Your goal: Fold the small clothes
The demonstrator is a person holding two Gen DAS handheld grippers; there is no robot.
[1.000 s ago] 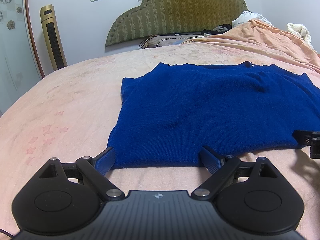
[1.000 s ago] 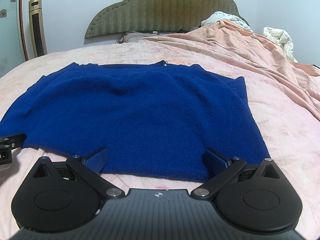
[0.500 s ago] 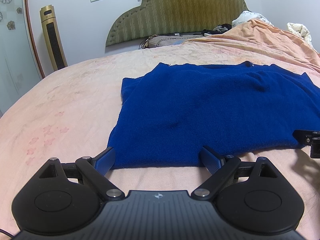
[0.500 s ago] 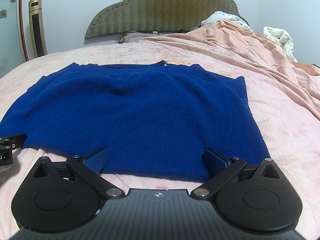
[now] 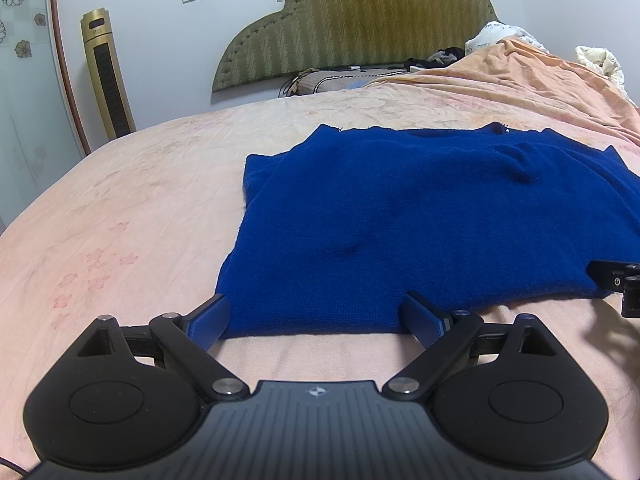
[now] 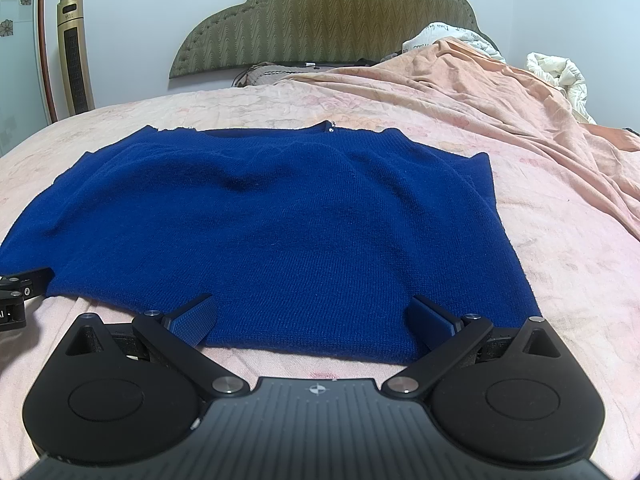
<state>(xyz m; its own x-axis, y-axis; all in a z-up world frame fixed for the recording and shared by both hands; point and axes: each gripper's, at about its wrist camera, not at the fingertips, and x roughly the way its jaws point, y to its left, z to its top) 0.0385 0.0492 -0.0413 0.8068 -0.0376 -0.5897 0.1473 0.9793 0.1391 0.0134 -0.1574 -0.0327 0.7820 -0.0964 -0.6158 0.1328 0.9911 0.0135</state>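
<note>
The blue sweater (image 6: 280,232) lies flat on the bed (image 6: 560,240), its neckline toward the headboard (image 6: 320,20), its hem toward the cameras, its long axis running left to right. The left claw (image 5: 316,314) and the right claw (image 6: 312,316) are both spread wide at the hem, each with the hem edge between its fingers, gripping nothing.

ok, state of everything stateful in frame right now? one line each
Blue knit sweater: spread flat on the bed, unfolded, neckline at the far edge, hem nearest the claws.
Left claw: open, fingers astride the near left hem, nothing gripped.
Right claw: open, fingers astride the near right hem, nothing gripped.
Peach bedsheet: mostly smooth here.
Orange blanket: rumpled, bunched at the far right.
</note>
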